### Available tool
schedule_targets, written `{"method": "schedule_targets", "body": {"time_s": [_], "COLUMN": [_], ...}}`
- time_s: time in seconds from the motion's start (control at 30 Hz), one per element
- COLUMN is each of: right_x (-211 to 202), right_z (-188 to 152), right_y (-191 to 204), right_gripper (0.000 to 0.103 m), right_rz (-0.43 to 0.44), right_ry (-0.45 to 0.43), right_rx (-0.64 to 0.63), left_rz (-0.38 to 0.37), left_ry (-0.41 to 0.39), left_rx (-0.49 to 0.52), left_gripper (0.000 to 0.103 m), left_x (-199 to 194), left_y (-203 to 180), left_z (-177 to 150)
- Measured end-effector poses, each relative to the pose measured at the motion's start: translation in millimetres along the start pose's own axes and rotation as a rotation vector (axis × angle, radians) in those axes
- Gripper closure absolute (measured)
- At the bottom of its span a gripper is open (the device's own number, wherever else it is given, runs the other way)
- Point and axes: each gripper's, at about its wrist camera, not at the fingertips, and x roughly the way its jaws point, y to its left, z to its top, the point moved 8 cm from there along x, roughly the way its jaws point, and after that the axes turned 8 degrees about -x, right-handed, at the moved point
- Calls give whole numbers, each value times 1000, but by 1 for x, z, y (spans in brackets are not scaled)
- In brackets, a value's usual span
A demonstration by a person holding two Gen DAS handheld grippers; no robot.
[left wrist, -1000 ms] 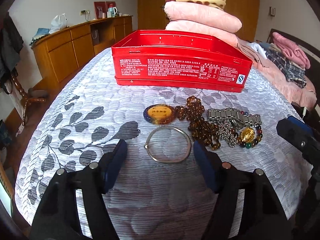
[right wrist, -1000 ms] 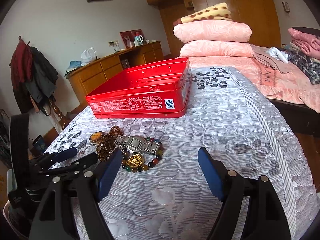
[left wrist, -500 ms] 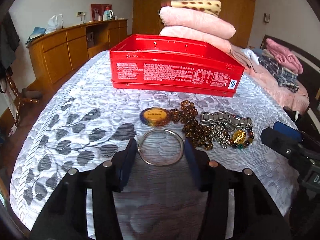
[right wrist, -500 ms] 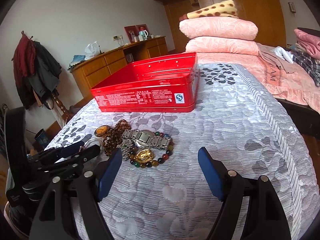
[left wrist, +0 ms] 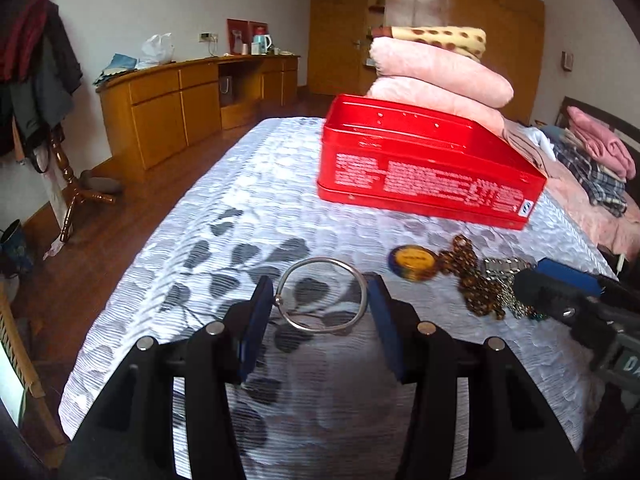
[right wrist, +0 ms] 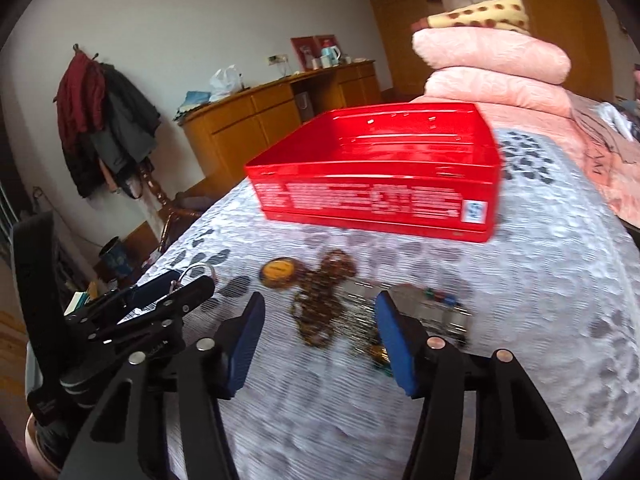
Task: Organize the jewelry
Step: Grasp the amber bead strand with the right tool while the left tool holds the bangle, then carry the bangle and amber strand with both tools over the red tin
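My left gripper (left wrist: 320,320) is shut on a silver bangle (left wrist: 322,266) and holds it lifted above the bedspread. It also shows in the right wrist view (right wrist: 176,292). A red tin box (left wrist: 424,160) stands open farther back on the bed. An amber pendant (left wrist: 414,268), brown bead strings (left wrist: 476,284) and a metal watch (left wrist: 502,266) lie in a pile to the right. My right gripper (right wrist: 318,336) is open and hovers just over the bead strings (right wrist: 324,304) and watch (right wrist: 440,312); the red box (right wrist: 376,168) lies beyond.
The bed has a white leaf-patterned quilt (left wrist: 224,240). Pink folded blankets (left wrist: 436,76) are stacked behind the box. A wooden cabinet (left wrist: 180,104) runs along the left wall. Clothes (left wrist: 600,160) lie at the right.
My left gripper closed on the bangle and lifted it off the quilt. My right gripper moved forward and left over the jewelry pile and narrowed.
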Motion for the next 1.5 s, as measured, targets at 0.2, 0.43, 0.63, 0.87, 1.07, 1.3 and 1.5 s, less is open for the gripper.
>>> {"method": "schedule_targets", "body": {"time_s": [0.2,0.43,0.63,0.87,1.07,1.3,1.5], "right_x": [23,40,50,56,52,32,9], "right_z": [5,8,6,9,8,6,15], "right_y": [9,6,4,3,-1,1,-4], "right_gripper": [56,58,58,65,83,87,87], "right_rz": [5,-13,-22,-43,-49,-33,-42], "right_ry": [58,108,148,172,165,134,85], "right_rx": [-7,2,3,-13,-2,-5,-8], "left_rz": [6,-18,-25,-22,-10,-6,-17], "left_ry": [-13,0,11,11,5,1,-8], "left_rx": [-25,-32,-25,-28,-25,-22,-12], "left_gripper": [55,55,55,55,55,55,55], "left_x": [0,5,9,10,9,5,0], "left_y": [15,18,16,16,16,13,4], "left_z": [7,7,8,8,7,6,7]}}
